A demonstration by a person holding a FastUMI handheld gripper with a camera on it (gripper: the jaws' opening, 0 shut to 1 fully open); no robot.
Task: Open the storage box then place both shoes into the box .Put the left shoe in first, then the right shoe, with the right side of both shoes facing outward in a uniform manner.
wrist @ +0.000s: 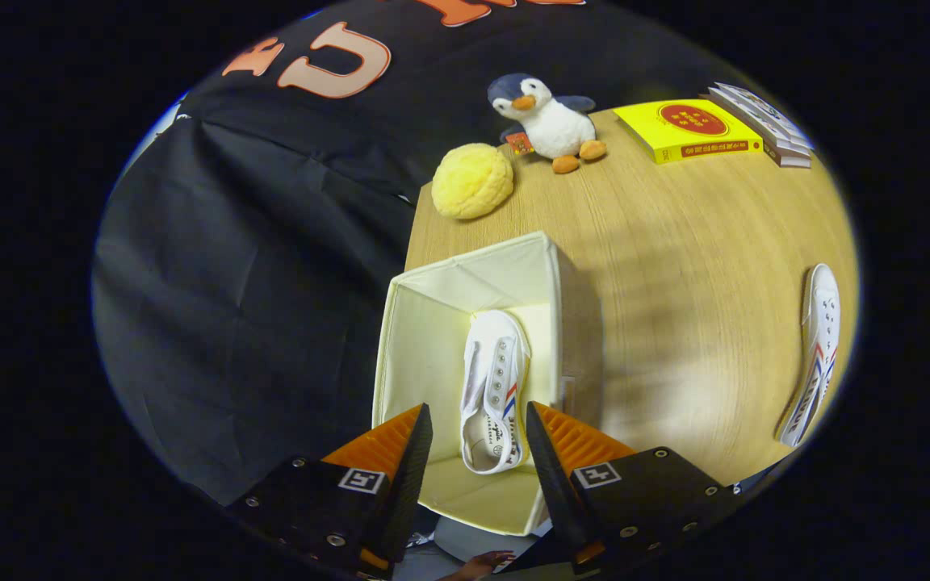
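Observation:
A cream fabric storage box [425,323] stands open on the wooden table [675,266], near its left edge. One white canvas shoe [494,391] with red and blue stripes lies on its side inside the box, against the right wall, toe pointing away from me. My gripper [477,444] hovers above the box with its fingers open; the shoe's heel shows in the gap between them, untouched. A second white shoe [816,355] lies on the table far off to the right of the box.
Beyond the box sit a yellow plush ball [473,180], a penguin plush [550,121], a yellow book [691,129] and a stack of white books [764,121]. The black cloth wall hangs left of the table. A hand [481,562] shows below the fingers.

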